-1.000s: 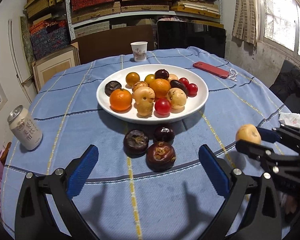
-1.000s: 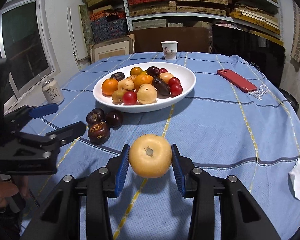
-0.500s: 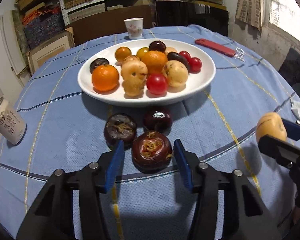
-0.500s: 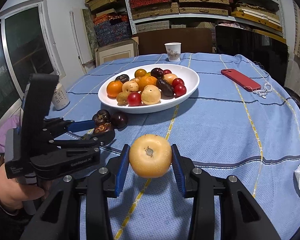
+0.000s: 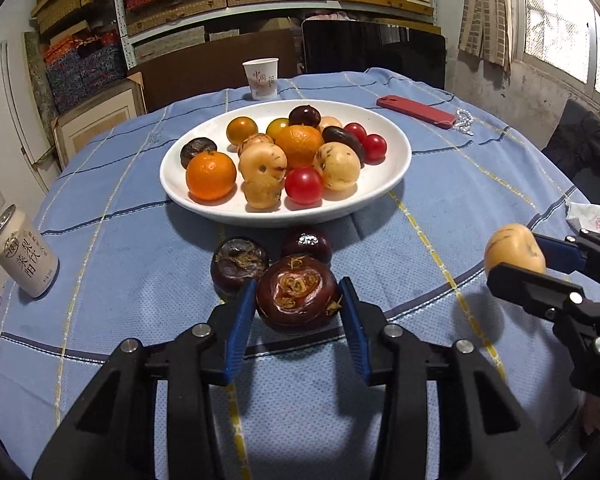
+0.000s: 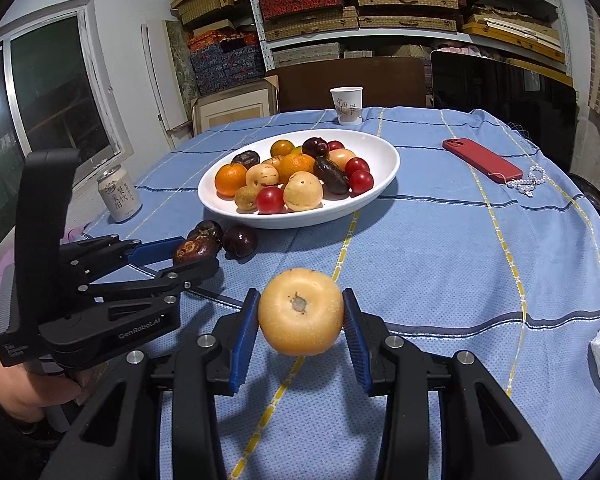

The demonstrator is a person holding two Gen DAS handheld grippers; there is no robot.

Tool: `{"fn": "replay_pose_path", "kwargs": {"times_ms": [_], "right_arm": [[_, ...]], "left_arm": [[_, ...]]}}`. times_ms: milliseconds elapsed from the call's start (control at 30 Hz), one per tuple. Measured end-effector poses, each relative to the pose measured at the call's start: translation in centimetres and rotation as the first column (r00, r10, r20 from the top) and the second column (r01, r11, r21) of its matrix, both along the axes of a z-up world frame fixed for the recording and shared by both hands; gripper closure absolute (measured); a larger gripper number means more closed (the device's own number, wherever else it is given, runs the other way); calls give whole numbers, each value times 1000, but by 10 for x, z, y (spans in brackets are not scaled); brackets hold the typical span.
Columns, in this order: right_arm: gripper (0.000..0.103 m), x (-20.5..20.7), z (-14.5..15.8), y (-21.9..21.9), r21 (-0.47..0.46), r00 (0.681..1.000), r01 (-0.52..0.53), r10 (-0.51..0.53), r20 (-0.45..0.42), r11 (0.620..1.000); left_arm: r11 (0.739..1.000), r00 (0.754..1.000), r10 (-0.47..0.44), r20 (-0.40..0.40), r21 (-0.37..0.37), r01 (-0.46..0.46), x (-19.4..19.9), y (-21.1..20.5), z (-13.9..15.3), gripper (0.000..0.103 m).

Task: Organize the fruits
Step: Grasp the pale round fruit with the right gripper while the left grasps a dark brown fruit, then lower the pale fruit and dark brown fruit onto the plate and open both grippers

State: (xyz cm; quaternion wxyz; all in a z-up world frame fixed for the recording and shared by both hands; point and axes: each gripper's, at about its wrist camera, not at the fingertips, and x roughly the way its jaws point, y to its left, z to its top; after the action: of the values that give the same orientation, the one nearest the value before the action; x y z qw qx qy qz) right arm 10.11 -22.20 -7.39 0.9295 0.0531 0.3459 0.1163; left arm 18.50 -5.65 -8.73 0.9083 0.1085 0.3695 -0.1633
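A white plate [image 5: 228, 212] in the middle of the blue-clothed table holds oranges, red tomatoes, pale pears and dark fruits. Three dark brown fruits lie on the cloth in front of it. The nearest dark brown fruit [image 5: 296, 292] sits between the blue pads of my left gripper [image 5: 298, 310], whose jaws are closing and touch its sides. The other two dark fruits [image 5: 238, 264] [image 5: 307, 242] lie just behind it. My right gripper [image 6: 300, 314] is shut on a yellow pear [image 6: 300, 320] held above the cloth, to the right of the left gripper [image 6: 192, 258].
A drink can [image 5: 22, 256] stands at the table's left edge. A paper cup [image 5: 260, 79] is behind the plate, and a red phone [image 5: 416, 111] with a bead chain lies at the back right. A crumpled tissue [image 5: 590, 216] rests near the right edge.
My left gripper moved in on the nearest dark brown fruit and its wide-open jaws narrowed onto it. The right gripper kept still with the pear.
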Motion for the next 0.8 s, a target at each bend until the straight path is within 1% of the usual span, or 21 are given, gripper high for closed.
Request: {"fn": "replay_pose_path", "kwargs": {"times_ms": [233,467,567,667,800], "right_arm": [[61,-1,1,1,-16,1000,9,-9,9,1000],[61,-6,9,5,-49,1000,18,-17,20,999],[61,-12,19,8,-58,999,16,-14,39,998],[62,-16,36,10,-57,998,9,-6,63,998],[62,-22,65,9,-56,994,7,-1,113,998]], "left_arm": [[998,998,46,43,-53,-44,-11,21,16,62],[993,992,67,105,-105,-56,-31,46,44,62],[991,988,68,137,-126,-51,-41,57,60,62],[990,984,61,170,-137,-38,-48,62,76,62],[991,978,42,203,-136,-15,-49,62,94,62]]}}
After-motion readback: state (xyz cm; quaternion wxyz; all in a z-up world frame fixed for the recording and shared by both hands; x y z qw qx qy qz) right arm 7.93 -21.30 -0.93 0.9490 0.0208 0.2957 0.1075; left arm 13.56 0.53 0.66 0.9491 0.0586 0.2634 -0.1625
